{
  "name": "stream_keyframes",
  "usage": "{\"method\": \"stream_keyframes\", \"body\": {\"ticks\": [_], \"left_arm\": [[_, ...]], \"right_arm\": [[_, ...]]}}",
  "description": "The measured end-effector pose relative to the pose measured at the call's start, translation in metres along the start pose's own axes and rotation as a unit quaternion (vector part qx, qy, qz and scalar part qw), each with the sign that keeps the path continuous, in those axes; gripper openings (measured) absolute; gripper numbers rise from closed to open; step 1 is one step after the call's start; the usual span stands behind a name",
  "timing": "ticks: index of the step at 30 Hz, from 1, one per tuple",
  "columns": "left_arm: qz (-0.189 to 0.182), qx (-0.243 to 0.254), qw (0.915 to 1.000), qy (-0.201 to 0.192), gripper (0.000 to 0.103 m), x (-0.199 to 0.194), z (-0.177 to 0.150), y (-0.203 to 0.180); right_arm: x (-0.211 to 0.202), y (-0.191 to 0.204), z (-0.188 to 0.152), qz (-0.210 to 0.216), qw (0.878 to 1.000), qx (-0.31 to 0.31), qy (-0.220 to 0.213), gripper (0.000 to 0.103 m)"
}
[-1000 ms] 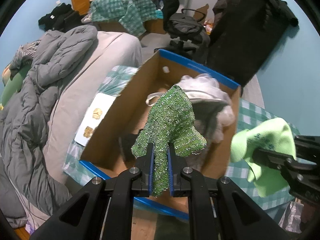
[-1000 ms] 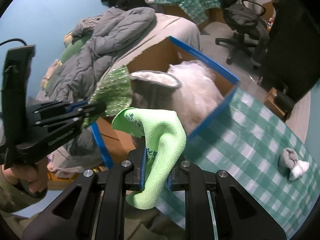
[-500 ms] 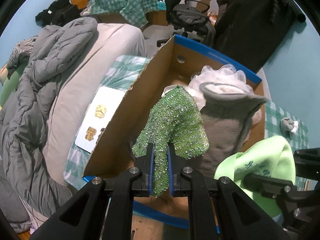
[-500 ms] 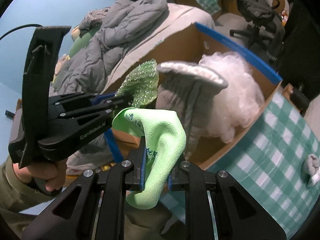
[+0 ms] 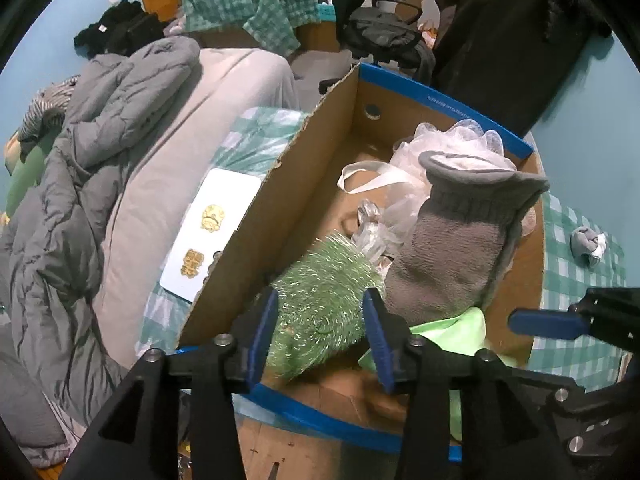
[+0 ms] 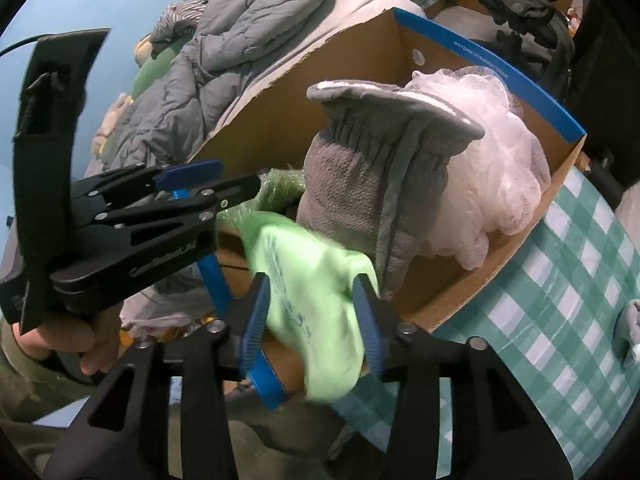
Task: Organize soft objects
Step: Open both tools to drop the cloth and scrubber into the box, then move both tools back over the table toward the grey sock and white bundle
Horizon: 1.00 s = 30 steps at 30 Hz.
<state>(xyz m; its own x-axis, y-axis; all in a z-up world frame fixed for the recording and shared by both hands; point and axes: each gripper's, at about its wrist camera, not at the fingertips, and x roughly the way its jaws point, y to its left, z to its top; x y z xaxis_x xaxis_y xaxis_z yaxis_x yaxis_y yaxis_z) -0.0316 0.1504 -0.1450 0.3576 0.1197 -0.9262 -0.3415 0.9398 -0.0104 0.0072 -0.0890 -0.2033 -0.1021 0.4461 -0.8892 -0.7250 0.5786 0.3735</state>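
Sparkly green cloth lies at the near end of the cardboard box, between the spread blue-padded fingers of the left gripper, which has let go of it; the cloth looks blurred. Just beside it, a lime-green cloth sits between the parted fingers of the right gripper, also released and blurred, hanging over the box's near blue-taped rim. Whether either cloth touches a pad cannot be told. A grey fleece mitten stands upright against both cloths, its cuff flared at the top, and a white mesh bath puff fills the far right corner behind it. Clear plastic and a white strap lie mid-box, leaving bare cardboard floor along the left wall toward the far end. The box's left wall is torn and ragged along its top edge, while the far and near rims carry blue tape. In the right wrist view the left gripper crowds in from the left, close to the right one, held in a bare hand. The box rests on a green-and-white checked tablecloth, where a small balled grey sock lies well apart to the right. A white card with gold marks lies left of the box, beside a grey bed with a rumpled quilt. Blue walls, an office chair and piled clothes stand beyond.
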Motion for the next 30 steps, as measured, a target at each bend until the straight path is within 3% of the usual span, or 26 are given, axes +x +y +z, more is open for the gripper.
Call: {"method": "stream_keyframes", "body": {"ticks": [15, 30], "left_arm": [[-0.002, -0.003, 0.9999, -0.016, 0.045, -0.027, 0.000, -0.016], [-0.016, 0.028, 0.9988, -0.036, 0.053, -0.053, -0.005, -0.064]], "right_arm": [[-0.037, -0.021, -0.006, -0.051, 0.998, 0.011, -0.034, 0.062], [-0.079, -0.075, -0.031, -0.081, 0.992, 0.071, -0.064, 0.063]]}}
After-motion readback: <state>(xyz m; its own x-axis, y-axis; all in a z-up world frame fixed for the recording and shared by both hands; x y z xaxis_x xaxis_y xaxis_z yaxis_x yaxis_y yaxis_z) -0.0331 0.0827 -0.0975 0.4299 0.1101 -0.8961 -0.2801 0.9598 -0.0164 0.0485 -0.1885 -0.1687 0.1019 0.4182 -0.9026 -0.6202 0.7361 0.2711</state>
